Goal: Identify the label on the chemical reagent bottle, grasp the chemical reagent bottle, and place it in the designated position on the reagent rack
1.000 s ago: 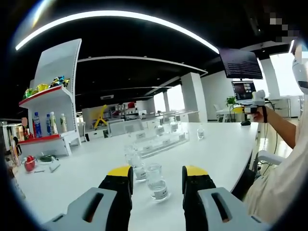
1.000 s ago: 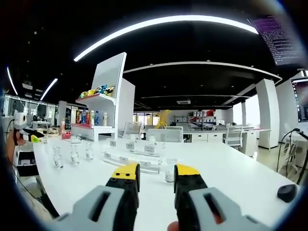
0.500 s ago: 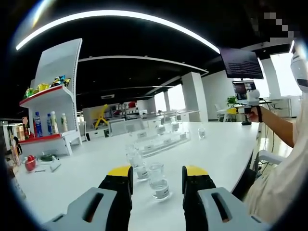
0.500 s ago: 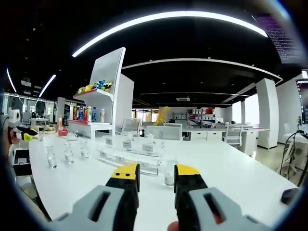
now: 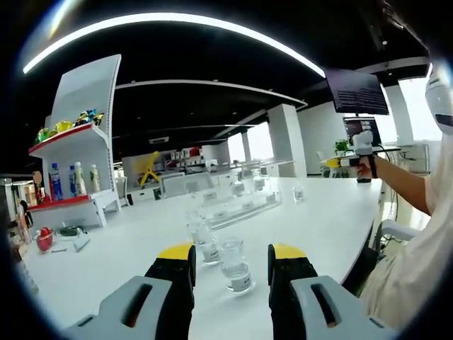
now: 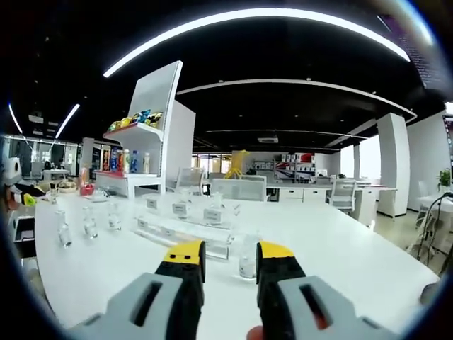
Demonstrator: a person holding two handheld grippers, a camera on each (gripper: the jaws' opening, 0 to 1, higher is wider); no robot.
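Note:
On the white table [image 5: 318, 227] several small clear reagent bottles stand in a loose group. The nearest bottle [image 5: 234, 265] is just beyond the open tips of my left gripper [image 5: 231, 256], untouched, with two more bottles [image 5: 200, 237] behind it. Farther back lies the clear reagent rack [image 5: 237, 205] with label cards. A person's hand holds the right gripper [image 5: 356, 157] up at the right. In the right gripper view, my right gripper [image 6: 230, 253] is open over the table, a single bottle [image 6: 247, 263] stands just ahead, the rack [image 6: 182, 221] lies behind, and three bottles [image 6: 89, 224] stand at the left.
A white shelf unit [image 5: 74, 177] with drink bottles and snacks stands at the table's far left, and a red bowl [image 5: 43, 241] lies near it. A dark monitor [image 5: 356, 92] hangs at the upper right. A person's arm and light shirt [image 5: 417, 255] fill the right edge.
The right gripper's view has slid across the table, so the rack and bottles sit further left and a little nearer. In the left gripper view the raised right gripper has drifted leftward.

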